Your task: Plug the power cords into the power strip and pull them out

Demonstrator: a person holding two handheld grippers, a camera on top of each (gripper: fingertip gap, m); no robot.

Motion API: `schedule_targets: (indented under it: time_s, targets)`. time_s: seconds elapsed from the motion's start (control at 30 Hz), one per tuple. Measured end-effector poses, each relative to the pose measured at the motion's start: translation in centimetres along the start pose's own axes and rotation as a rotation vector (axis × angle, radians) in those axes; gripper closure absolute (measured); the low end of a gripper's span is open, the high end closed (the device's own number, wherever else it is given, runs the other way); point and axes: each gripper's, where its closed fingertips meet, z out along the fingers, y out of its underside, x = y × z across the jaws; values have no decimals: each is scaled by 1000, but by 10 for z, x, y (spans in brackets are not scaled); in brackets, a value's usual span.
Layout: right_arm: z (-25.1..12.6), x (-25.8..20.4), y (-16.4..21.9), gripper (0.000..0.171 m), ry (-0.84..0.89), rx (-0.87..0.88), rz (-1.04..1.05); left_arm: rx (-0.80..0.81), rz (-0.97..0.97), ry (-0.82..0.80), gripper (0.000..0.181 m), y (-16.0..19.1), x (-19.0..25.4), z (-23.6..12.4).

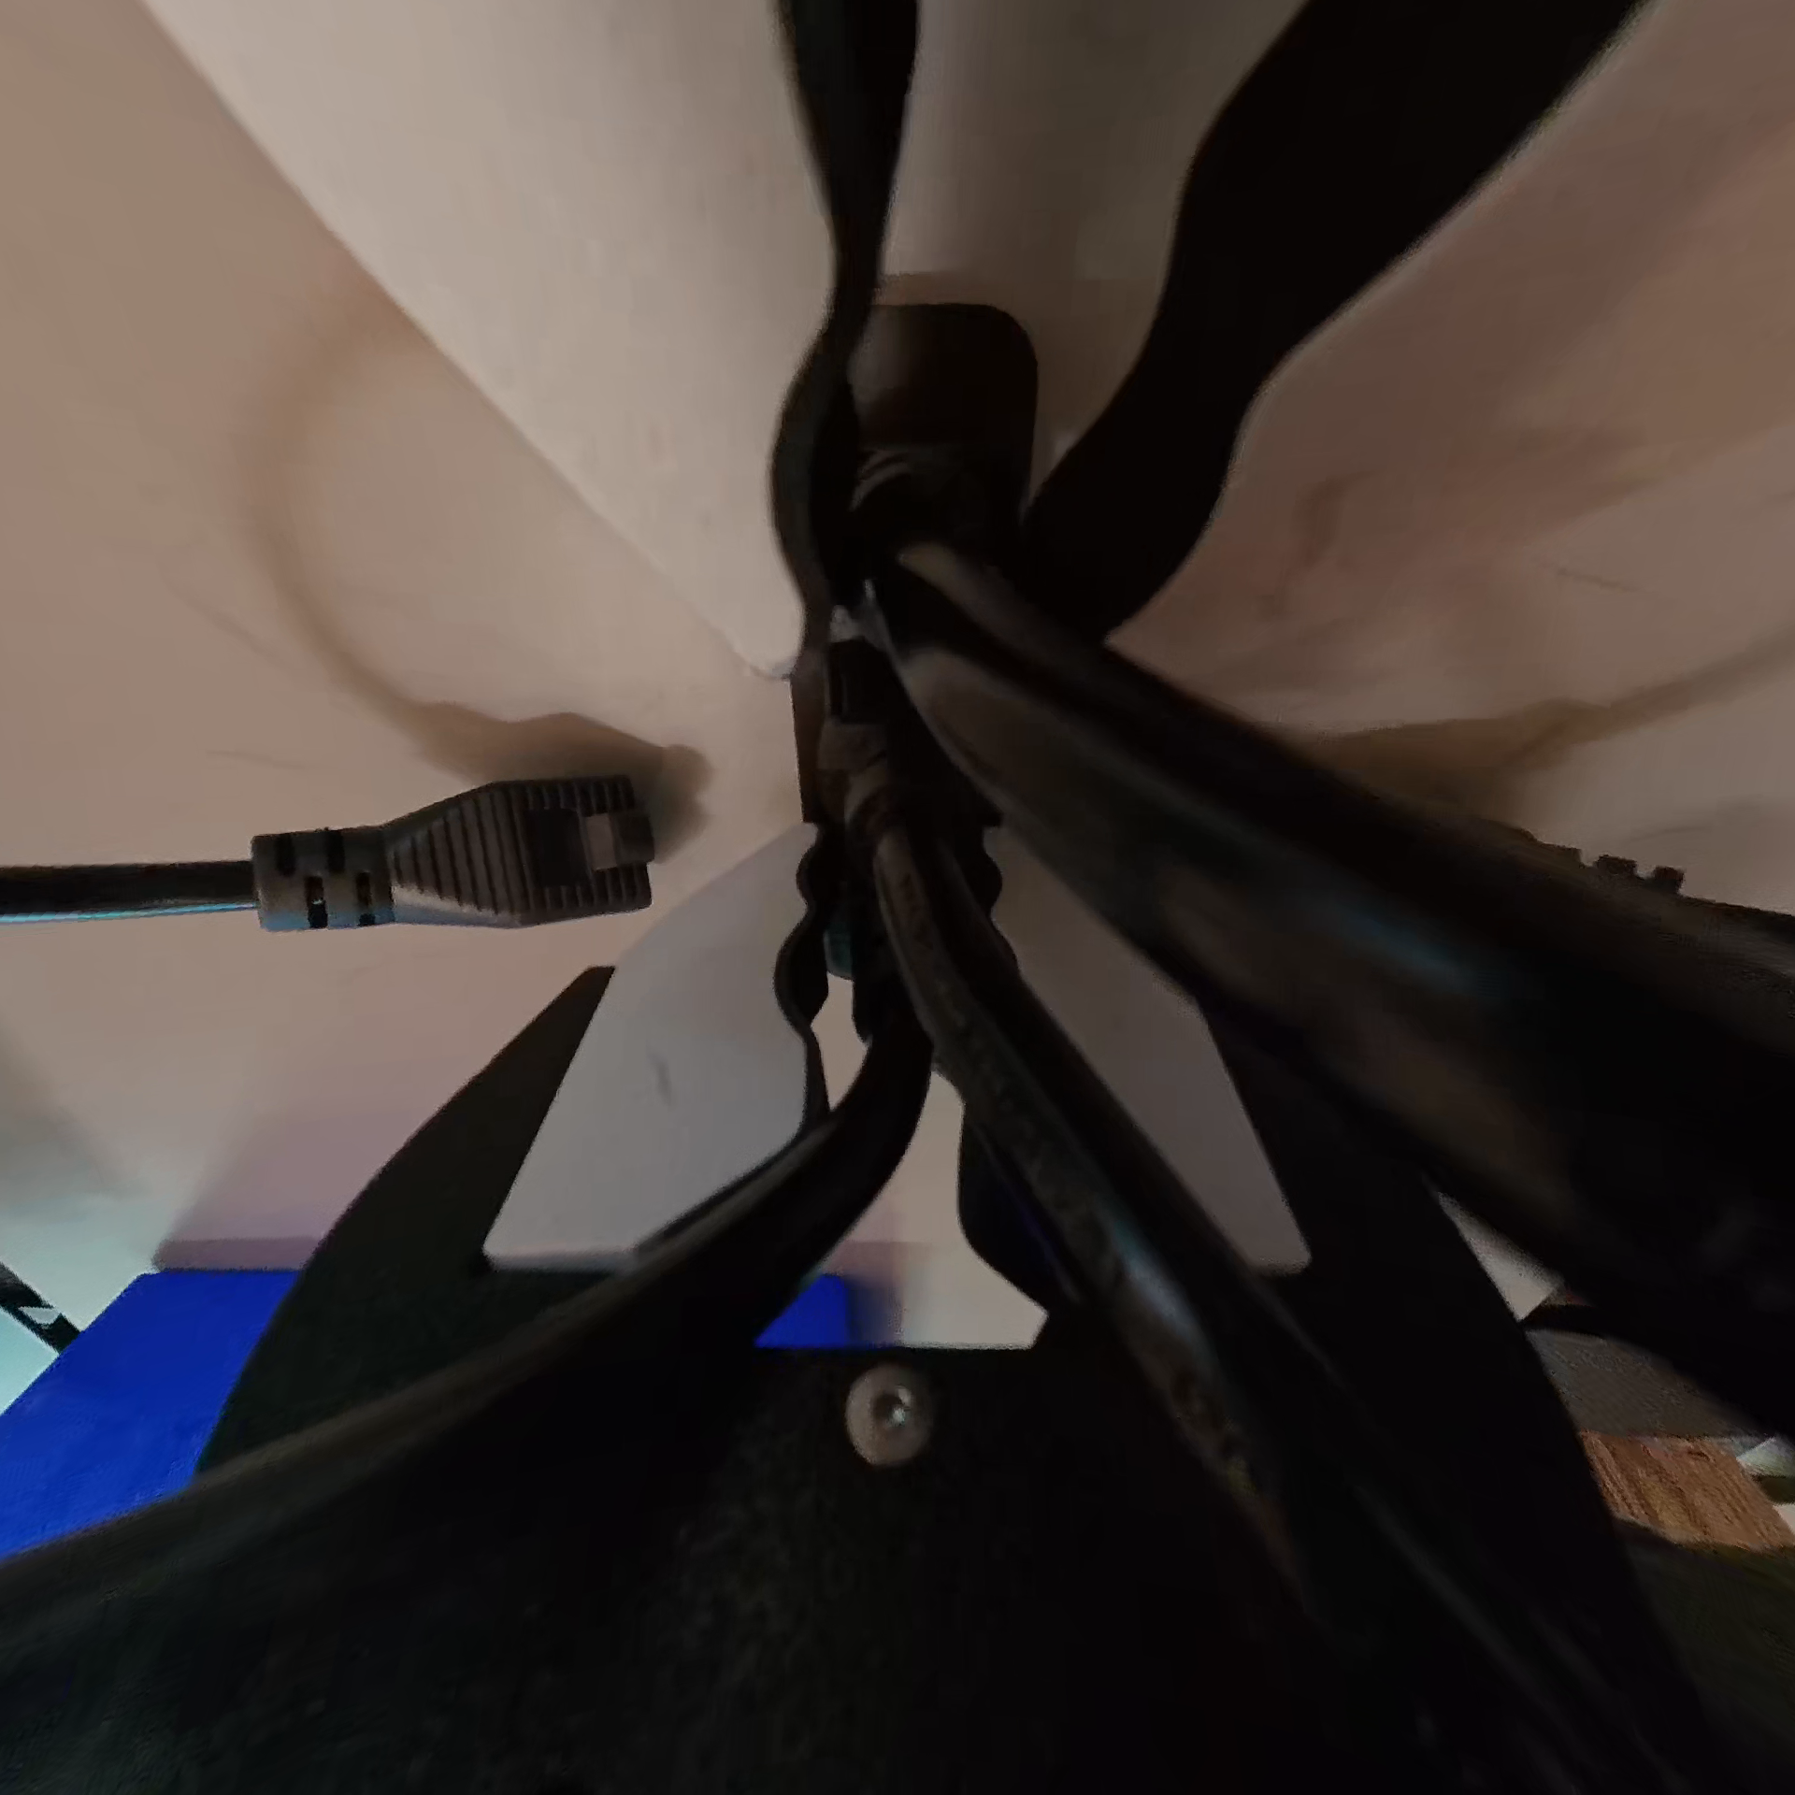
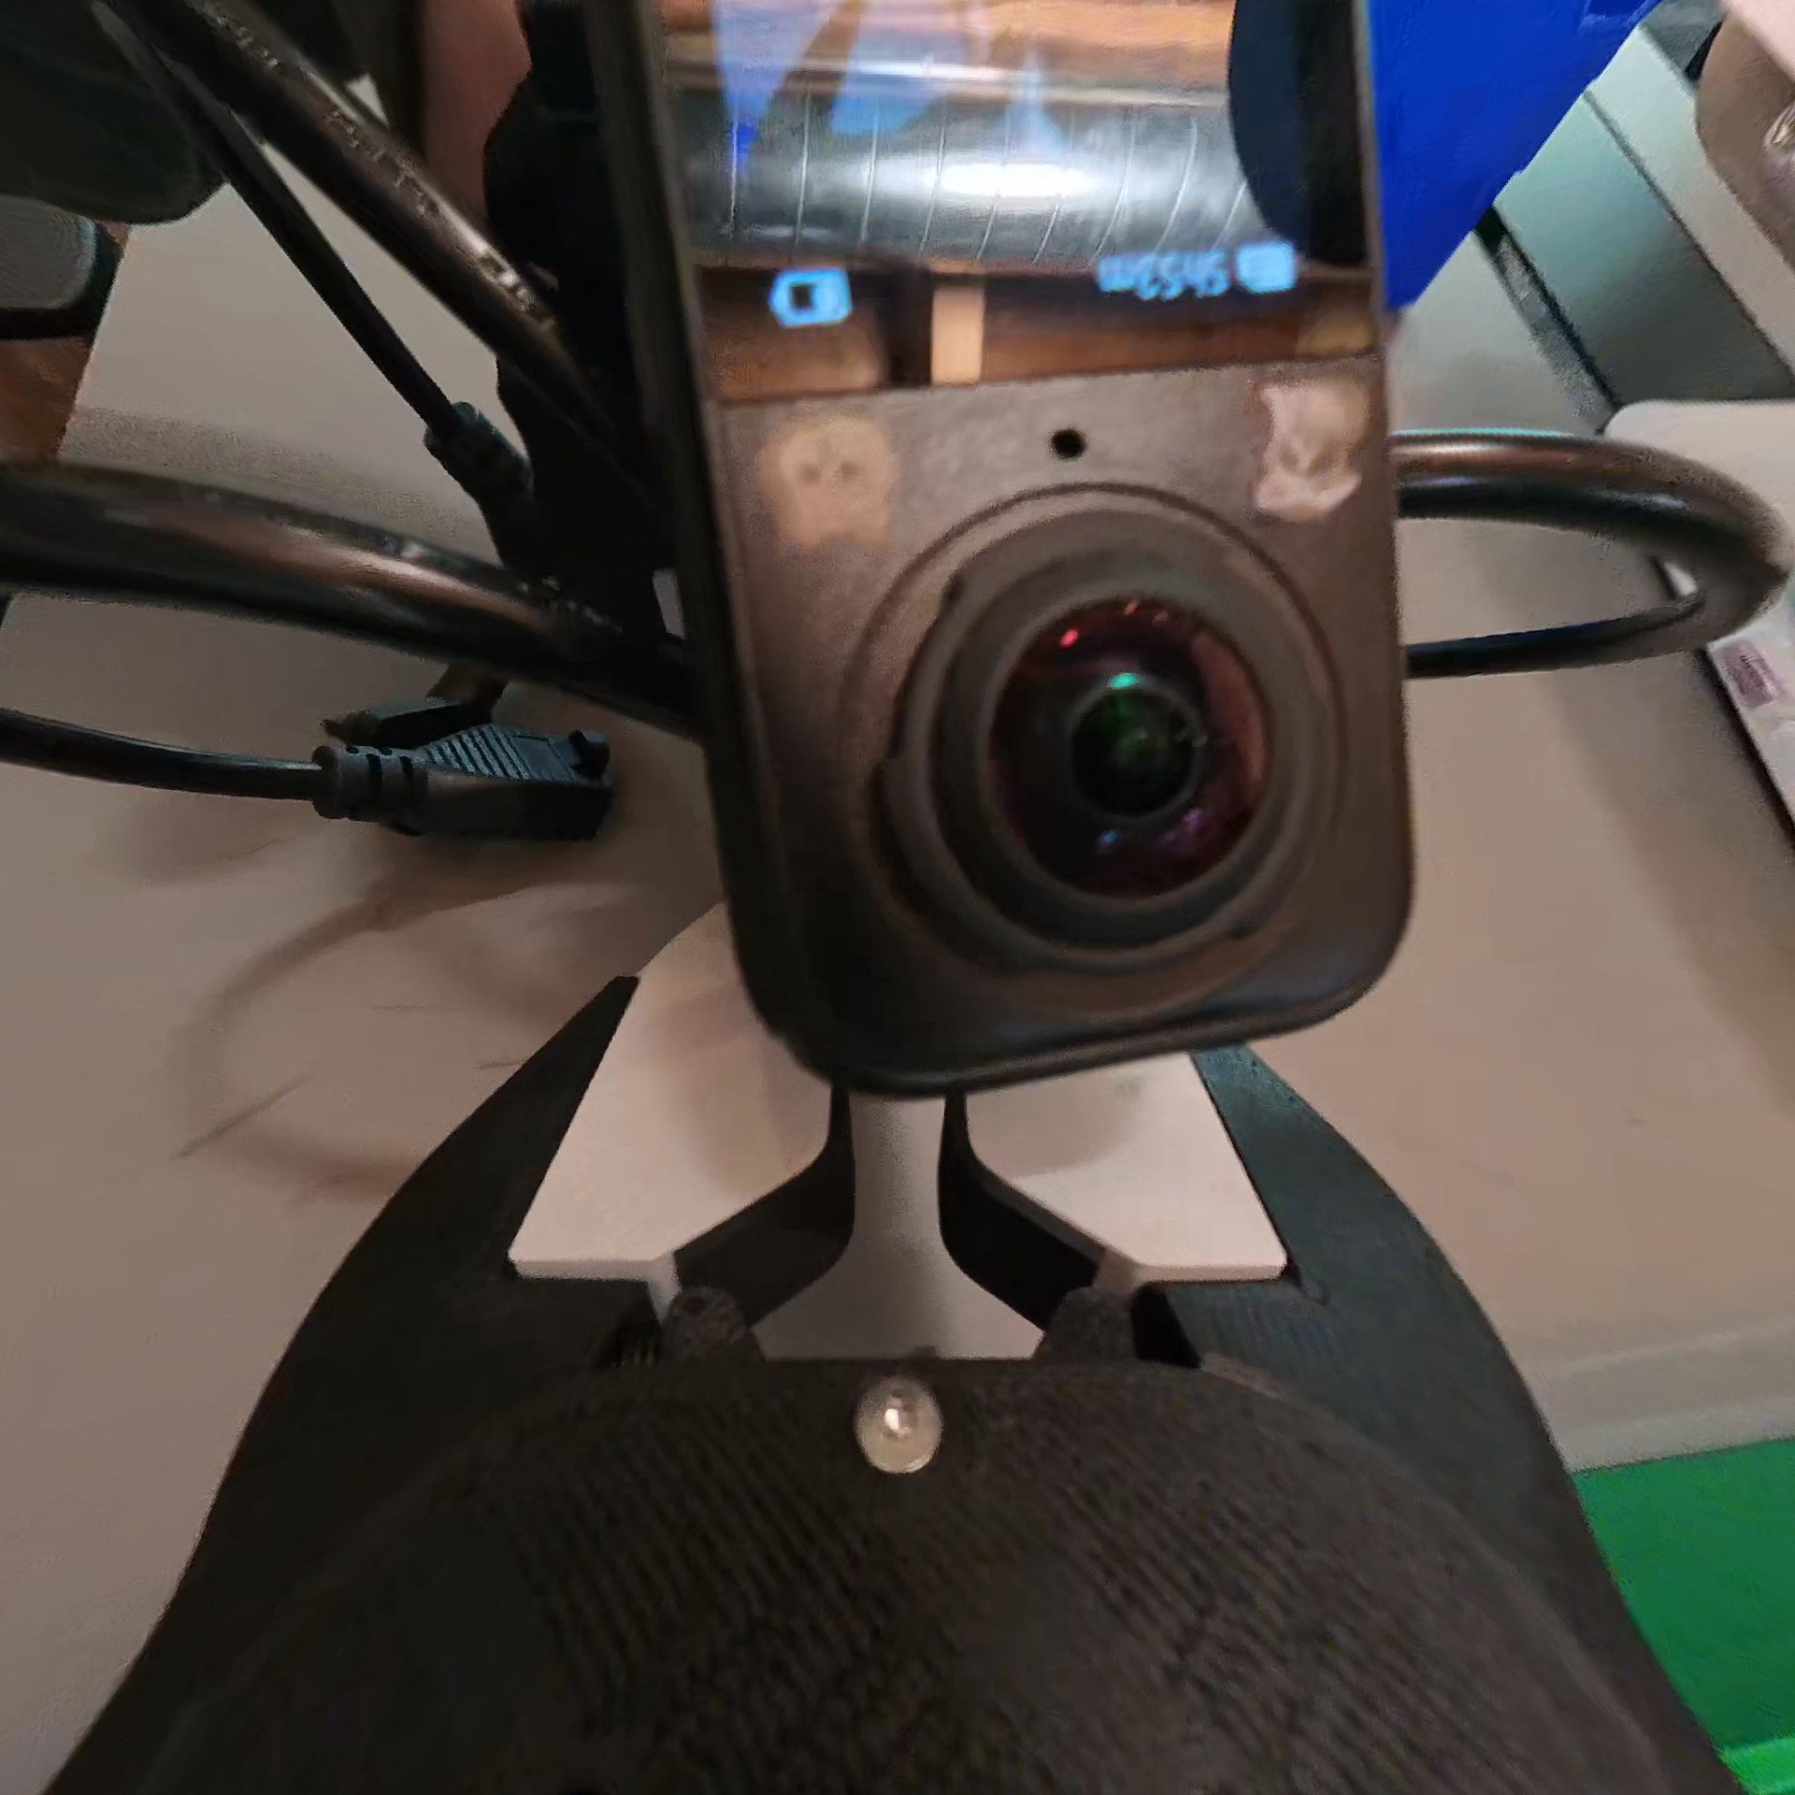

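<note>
In the left wrist view my left gripper [image 1: 898, 826] is shut on a bundle of black power cords [image 1: 1030, 1098], just behind a black plug [image 1: 932, 418] that stands against a cream surface, perhaps the power strip [image 1: 544, 291]. A loose grey-black cord connector [image 1: 524, 855] lies on the table to the left. In the right wrist view my right gripper [image 2: 894, 1127] has its fingers close together with a thin slit and nothing between them. Its tips are hidden behind the left gripper's camera [image 2: 1117, 738]. The same connector [image 2: 466, 777] lies left of it.
Black cords [image 2: 291, 573] cross the beige table [image 2: 291, 1020] on the left, and a cord loop [image 2: 1651, 544] curves on the right. A blue object [image 2: 1457, 146] is at the back right. A green mat [image 2: 1700, 1574] lies at the near right. Across from one pair of fingers to the other is roughly 7 cm.
</note>
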Motion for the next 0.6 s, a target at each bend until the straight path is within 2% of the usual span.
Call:
schedule_targets:
  time_s: [0.27, 0.6]
  targets:
    - [-2, -1, 4, 159, -71, -137, 43, 14, 5, 8, 156, 0, 0, 0]
    - [-2, 0, 2, 159, -57, -102, 121, 29, -8, 10, 156, -1, -1, 1]
